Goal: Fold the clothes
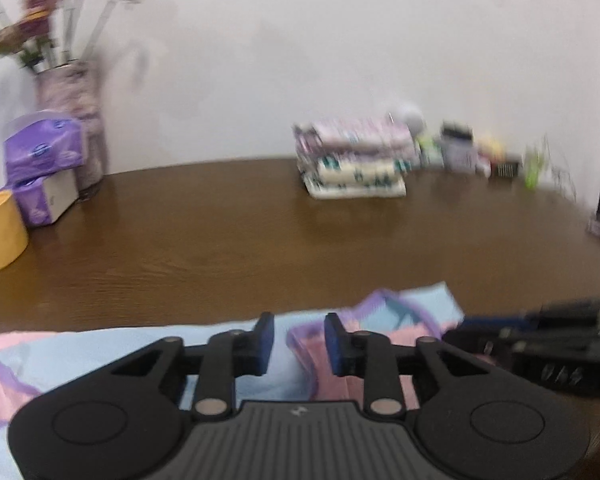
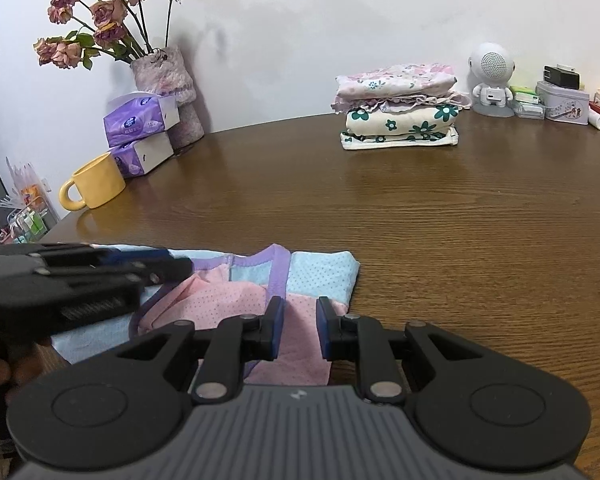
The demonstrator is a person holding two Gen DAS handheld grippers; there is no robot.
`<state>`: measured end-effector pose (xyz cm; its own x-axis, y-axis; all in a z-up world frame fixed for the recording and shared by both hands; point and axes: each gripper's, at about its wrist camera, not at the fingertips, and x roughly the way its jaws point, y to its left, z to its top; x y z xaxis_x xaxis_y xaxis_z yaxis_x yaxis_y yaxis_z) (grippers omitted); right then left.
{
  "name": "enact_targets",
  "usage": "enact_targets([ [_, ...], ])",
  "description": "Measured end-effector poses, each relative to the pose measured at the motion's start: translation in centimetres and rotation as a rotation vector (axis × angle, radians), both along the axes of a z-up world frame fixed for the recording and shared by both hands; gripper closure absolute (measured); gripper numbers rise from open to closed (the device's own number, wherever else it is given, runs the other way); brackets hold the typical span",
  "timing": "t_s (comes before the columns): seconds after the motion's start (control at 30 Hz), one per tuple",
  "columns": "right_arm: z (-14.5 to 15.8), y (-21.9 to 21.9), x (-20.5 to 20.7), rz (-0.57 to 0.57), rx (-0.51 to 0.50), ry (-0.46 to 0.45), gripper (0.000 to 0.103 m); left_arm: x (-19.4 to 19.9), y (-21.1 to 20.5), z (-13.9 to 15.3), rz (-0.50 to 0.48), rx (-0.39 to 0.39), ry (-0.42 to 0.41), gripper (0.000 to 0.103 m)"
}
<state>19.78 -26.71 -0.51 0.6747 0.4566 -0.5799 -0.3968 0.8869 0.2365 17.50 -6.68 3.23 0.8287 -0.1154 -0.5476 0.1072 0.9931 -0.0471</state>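
The pink, blue and purple garment (image 2: 252, 292) lies flat on the brown counter (image 2: 440, 216), right under both claws. The left claw (image 1: 299, 344) hovers with its jaws apart, nothing between them — only cloth below. The right claw (image 2: 299, 328) also stands slightly apart (its pads clear of the fabric). Well beyond them sits a stack of folded clothes (image 2: 398, 106).
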Motion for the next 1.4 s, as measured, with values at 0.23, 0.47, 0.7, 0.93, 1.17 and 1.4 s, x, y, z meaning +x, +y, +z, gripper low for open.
enact_targets([
  [0.23, 0.0, -0.1, 0.0, 0.001, 0.003, 0.001, 0.085, 0.0, 3.8, 0.5, 0.116, -0.167, -0.001, 0.09],
  [0.47, 0.0, -0.1, 0.1, 0.0, 0.001, 0.002, 0.085, 1.6, 3.1, -0.8, 0.044, -0.178, 0.088, 0.092],
  [0.7, 0.0, 0.0, 0.1, 0.006, -0.003, 0.004, 0.085, 1.8, 1.3, -1.7, 0.004, -0.067, 0.096, 0.092],
  [0.93, 0.1, -0.2, 0.0, 0.003, 0.002, 0.001, 0.085, 0.6, 1.7, -0.6, -0.003, -0.076, 0.035, 0.092],
  [1.17, 0.2, -0.5, -0.1, 0.01, 0.011, -0.005, 0.085, -0.4, 1.1, -0.7, -0.011, -0.06, 0.033, 0.089],
  [1.4, 1.2, -1.5, -0.8, 0.009, 0.058, -0.017, 0.077, -2.7, -1.2, 0.0, -0.113, -0.02, -0.004, 0.086],
])
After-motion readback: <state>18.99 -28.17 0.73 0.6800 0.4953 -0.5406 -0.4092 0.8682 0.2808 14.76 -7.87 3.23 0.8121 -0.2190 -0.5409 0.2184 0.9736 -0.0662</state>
